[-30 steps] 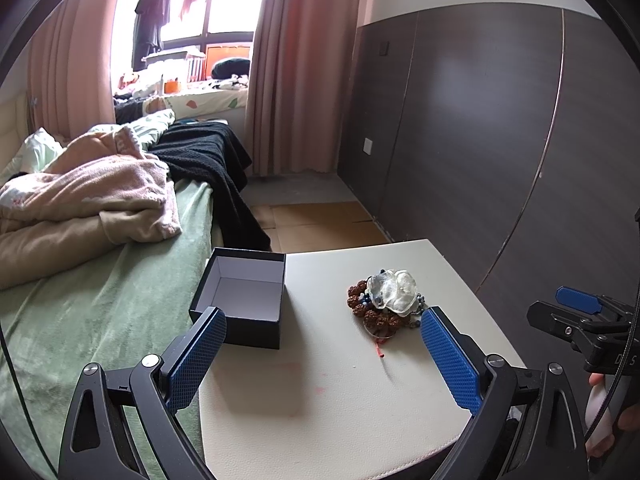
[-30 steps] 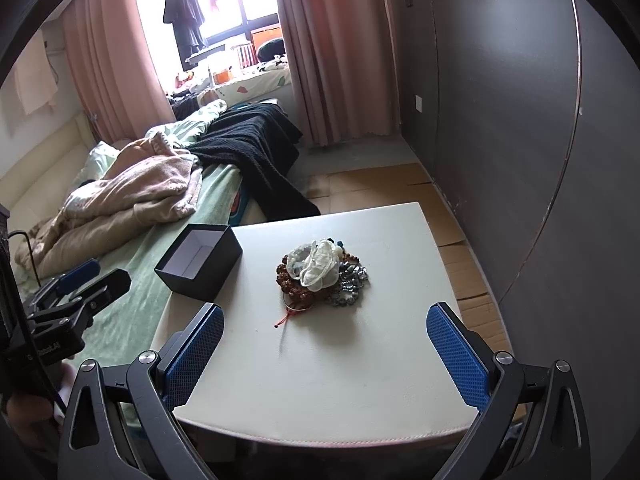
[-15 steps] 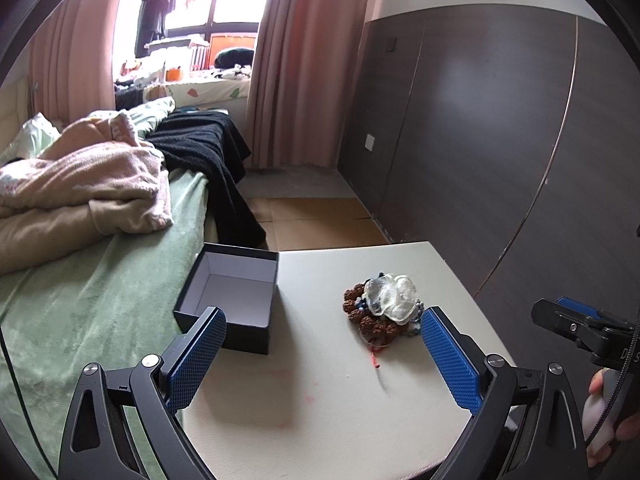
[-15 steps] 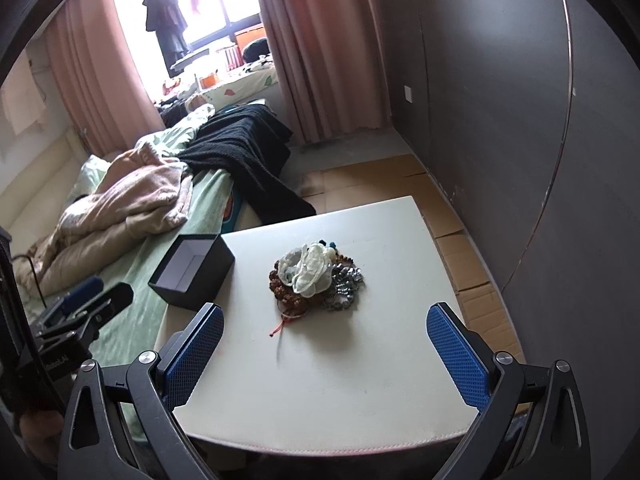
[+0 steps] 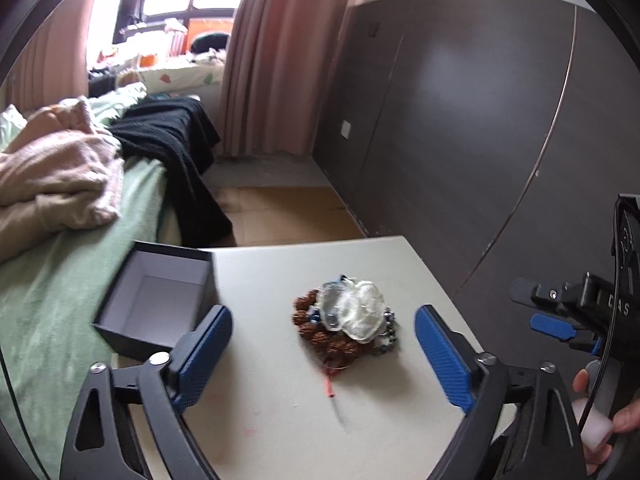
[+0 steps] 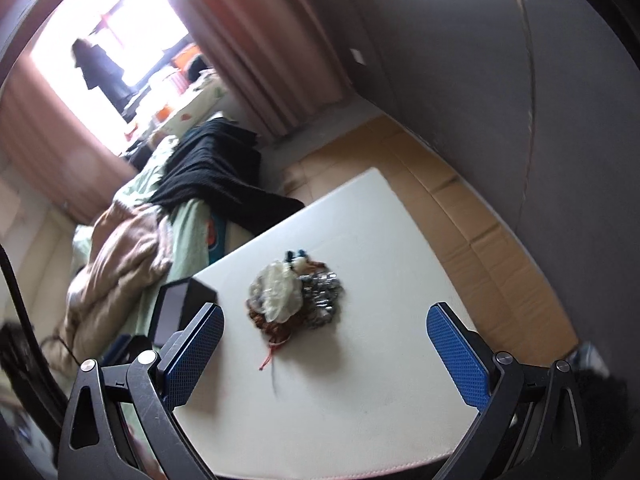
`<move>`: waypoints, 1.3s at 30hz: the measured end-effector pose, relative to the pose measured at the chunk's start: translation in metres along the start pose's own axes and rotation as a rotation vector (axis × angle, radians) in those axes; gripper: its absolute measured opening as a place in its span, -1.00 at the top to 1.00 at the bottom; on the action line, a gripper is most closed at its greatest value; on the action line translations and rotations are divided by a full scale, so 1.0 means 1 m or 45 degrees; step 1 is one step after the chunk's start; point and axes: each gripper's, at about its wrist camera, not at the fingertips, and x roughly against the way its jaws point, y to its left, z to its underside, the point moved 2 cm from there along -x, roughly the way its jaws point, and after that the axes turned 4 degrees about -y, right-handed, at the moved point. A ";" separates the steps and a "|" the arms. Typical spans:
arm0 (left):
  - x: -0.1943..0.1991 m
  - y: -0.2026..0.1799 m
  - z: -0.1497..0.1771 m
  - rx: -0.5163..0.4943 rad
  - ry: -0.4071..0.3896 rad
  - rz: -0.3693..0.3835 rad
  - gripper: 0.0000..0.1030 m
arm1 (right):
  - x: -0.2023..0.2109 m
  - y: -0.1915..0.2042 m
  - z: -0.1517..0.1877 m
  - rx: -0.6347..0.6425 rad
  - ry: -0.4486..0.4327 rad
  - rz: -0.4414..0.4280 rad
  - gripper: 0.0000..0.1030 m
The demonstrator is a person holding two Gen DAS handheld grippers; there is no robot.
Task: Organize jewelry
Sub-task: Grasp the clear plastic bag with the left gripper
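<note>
A heap of jewelry (image 5: 347, 322) lies mid-table: brown bead strings, a clear whitish bracelet on top, grey beads at the right, a red cord trailing toward me. It also shows in the right wrist view (image 6: 295, 298). An open, empty black box (image 5: 154, 304) with a pale lining stands at the table's left edge, also visible in the right wrist view (image 6: 180, 306). My left gripper (image 5: 323, 354) is open and empty, just short of the heap. My right gripper (image 6: 325, 354) is open and empty, above the table's near side, and also shows in the left wrist view (image 5: 560, 320).
The small white table (image 5: 280, 420) stands beside a bed (image 5: 52, 280) with green sheet, pink blanket (image 5: 56, 184) and black cloth (image 5: 176, 152). A dark panelled wall (image 5: 460, 120) runs along the right. Cardboard (image 6: 480, 216) covers the floor beyond the table.
My left gripper has moved closer to the heap, which now sits between its fingers in view. My right gripper has tilted and rolled, so its view is slanted and blurred. Both stay open.
</note>
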 end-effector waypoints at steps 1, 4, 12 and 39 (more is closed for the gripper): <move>-0.010 -0.003 0.001 0.008 0.027 0.014 -0.65 | -0.004 -0.004 -0.003 -0.017 0.002 0.016 -0.99; -0.032 -0.011 0.002 0.027 0.065 0.032 -0.50 | -0.013 -0.009 -0.008 -0.047 0.013 0.037 -0.99; -0.074 -0.020 0.006 0.039 0.121 0.040 -0.39 | -0.040 -0.020 -0.010 -0.124 0.103 0.053 -0.99; -0.064 -0.009 -0.002 0.036 0.090 0.017 0.94 | -0.065 -0.020 -0.013 -0.186 0.126 0.034 -0.87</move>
